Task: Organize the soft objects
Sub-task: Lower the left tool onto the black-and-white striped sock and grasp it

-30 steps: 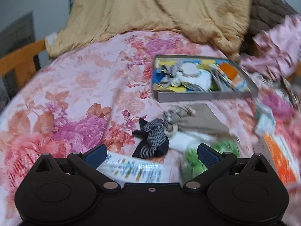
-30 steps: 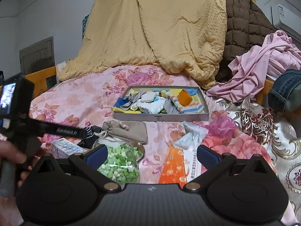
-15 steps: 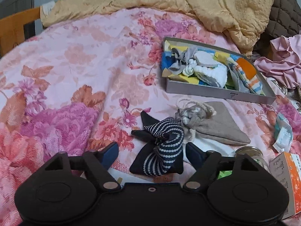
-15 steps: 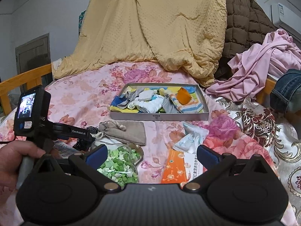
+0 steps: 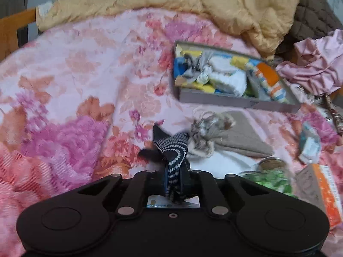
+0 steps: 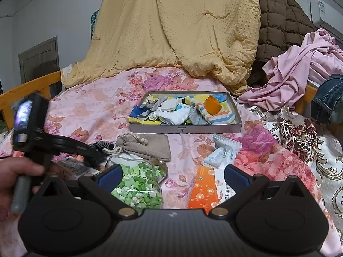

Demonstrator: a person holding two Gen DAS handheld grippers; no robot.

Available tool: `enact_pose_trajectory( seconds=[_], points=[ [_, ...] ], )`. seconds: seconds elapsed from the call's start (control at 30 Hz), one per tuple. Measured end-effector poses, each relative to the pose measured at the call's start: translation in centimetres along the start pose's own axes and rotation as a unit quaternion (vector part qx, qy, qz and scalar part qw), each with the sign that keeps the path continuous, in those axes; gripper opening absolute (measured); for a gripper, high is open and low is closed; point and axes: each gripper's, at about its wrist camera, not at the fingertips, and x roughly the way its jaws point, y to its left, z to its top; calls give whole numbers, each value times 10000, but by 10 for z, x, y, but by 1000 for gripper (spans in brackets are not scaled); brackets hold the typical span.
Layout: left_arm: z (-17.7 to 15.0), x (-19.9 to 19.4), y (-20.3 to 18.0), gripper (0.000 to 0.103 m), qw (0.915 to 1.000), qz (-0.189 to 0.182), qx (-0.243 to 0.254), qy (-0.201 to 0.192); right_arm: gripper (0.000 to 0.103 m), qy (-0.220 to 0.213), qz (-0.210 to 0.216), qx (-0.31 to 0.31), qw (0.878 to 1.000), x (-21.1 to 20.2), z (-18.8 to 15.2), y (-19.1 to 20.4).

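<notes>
My left gripper (image 5: 174, 181) is shut on a dark navy sock with white stripes (image 5: 171, 150) and holds it just above the floral bedspread. The same sock (image 6: 103, 145) shows in the right wrist view at the tip of the left gripper (image 6: 96, 153). A grey shallow box (image 5: 235, 103) holding several folded socks and cloths lies farther back on the bed; it also shows in the right wrist view (image 6: 184, 128). A beige drawstring pouch (image 5: 240, 139) lies between sock and box. My right gripper (image 6: 172, 174) is open and empty, low over the bed.
A glass jar of green paper stars (image 6: 139, 184) lies on its side below the right gripper. An orange leaflet (image 6: 205, 190) and a white packet (image 6: 223, 154) lie to its right. A yellow quilt (image 6: 182, 32) and pink clothes (image 6: 300, 72) are piled at the back.
My left gripper closed on the striped sock, which lay between its open fingers half a second ago, and the sock has lifted off the bedspread. The right gripper has barely moved.
</notes>
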Motion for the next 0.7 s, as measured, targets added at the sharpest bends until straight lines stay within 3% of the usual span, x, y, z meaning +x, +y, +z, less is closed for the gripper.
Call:
enact_pose_trajectory(
  seconds=[0.1, 0.23, 0.37, 0.7],
  points=[
    [1, -28, -5, 10, 9995, 2, 205, -231, 103, 10, -2, 92, 10000, 3, 2, -5],
    [2, -48, -10, 10, 9993, 172, 265, -179, 103, -44, 11, 106, 9999, 9, 6, -8],
    [2, -50, -13, 10, 9993, 272, 241, -67, 103, -60, -1, 122, 9999, 19, 11, -13],
    [9, -62, -17, 0, 9988, 217, 281, -323, 103, -88, -97, 277, 9995, 28, 20, -26]
  ],
)
